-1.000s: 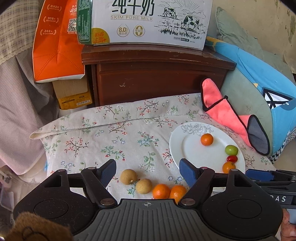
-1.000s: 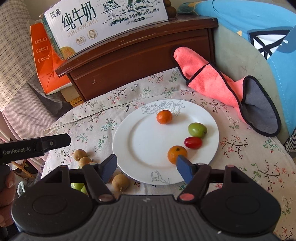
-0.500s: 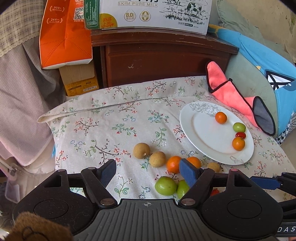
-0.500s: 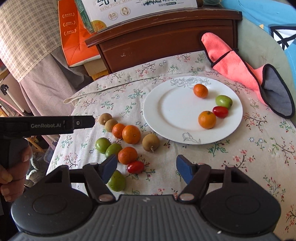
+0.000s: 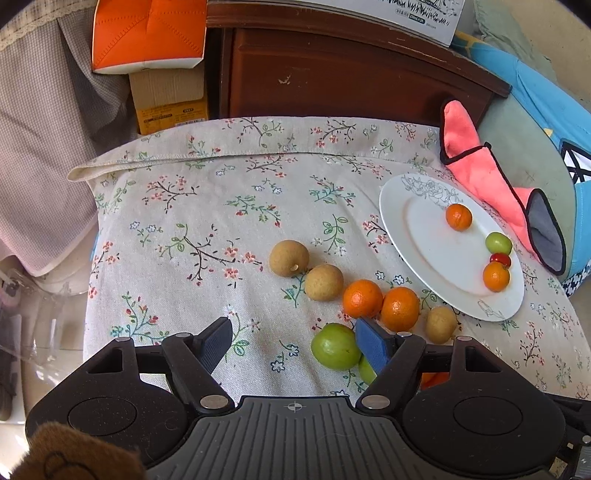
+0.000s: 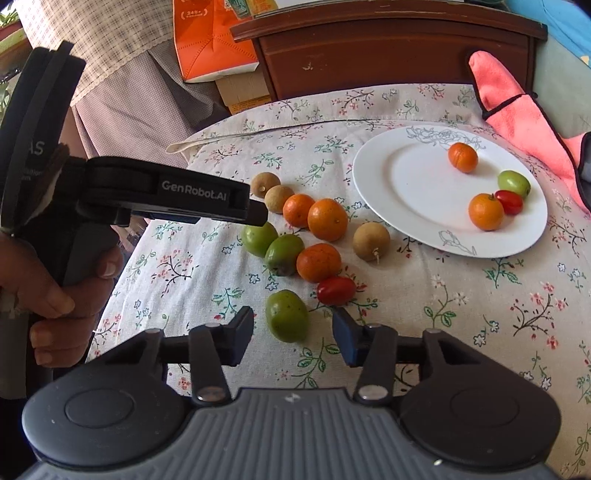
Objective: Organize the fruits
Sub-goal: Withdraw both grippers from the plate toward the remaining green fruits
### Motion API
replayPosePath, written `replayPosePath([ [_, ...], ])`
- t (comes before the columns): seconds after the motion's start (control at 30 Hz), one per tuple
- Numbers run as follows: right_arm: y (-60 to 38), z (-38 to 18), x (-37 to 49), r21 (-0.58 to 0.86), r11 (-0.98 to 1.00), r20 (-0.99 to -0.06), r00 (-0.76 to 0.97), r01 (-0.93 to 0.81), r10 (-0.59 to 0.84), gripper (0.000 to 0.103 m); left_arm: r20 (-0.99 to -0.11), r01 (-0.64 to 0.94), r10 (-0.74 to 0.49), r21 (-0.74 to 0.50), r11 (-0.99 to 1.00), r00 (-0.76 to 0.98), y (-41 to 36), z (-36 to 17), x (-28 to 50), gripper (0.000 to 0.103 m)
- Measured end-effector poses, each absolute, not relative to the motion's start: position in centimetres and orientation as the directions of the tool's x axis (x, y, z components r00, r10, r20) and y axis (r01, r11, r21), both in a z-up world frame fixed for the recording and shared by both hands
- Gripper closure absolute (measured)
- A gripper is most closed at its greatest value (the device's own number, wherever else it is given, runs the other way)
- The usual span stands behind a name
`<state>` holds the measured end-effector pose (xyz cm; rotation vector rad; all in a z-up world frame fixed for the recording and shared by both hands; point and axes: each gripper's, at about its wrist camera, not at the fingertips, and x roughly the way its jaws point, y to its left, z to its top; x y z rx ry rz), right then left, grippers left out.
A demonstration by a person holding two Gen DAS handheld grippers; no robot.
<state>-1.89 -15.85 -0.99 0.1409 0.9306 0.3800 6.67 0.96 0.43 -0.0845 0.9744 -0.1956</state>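
Note:
A white plate (image 6: pixel 413 192) at the right holds two oranges, a green fruit (image 6: pixel 513 183) and a red tomato (image 6: pixel 509 202). Loose on the floral cloth lie several fruits: brown longans (image 5: pixel 289 257), oranges (image 5: pixel 362 298), green fruits (image 5: pixel 335 345) and a red tomato (image 6: pixel 336 290). My left gripper (image 5: pixel 295 345) is open and empty, its right finger beside a green fruit. My right gripper (image 6: pixel 293 334) is open, with a green fruit (image 6: pixel 287 315) between its fingertips, not gripped. The left gripper also shows in the right wrist view (image 6: pixel 255 214).
A dark wooden cabinet (image 5: pixel 332 74) stands behind the cloth-covered surface, with an orange box (image 5: pixel 147 33) and a cardboard box to its left. A pink oven mitt (image 5: pixel 491 184) lies right of the plate, against a blue cushion.
Both grippers have pulled back and lowered toward the loose fruit. More loose fruit has come into view. Both stay open.

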Motion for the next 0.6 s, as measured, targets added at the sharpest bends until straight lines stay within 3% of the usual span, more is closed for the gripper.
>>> replayPosePath([
  [0.4, -14.95, -1.79, -1.64, 0.260, 0.927, -0.768, 0.525, -0.270, 0.368, 0.060, -0.827, 0.050, -0.230, -0.238, 0.970, 0.513, 0.20, -0.67, 7.33, 0.031],
  [0.5, -14.89, -1.89, -1.52, 0.261, 0.928, -0.768, 0.525, -0.267, 0.368, 0.060, -0.822, 0.039, -0.239, -0.256, 0.966, 0.517, 0.23, -0.67, 7.29, 0.041],
  [0.6, -14.79, -1.88, -1.50, 0.257, 0.928, -0.769, 0.525, -0.270, 0.366, 0.060, -0.820, 0.038, -0.269, -0.290, 0.956, 0.505, 0.23, -0.56, 7.18, 0.045],
])
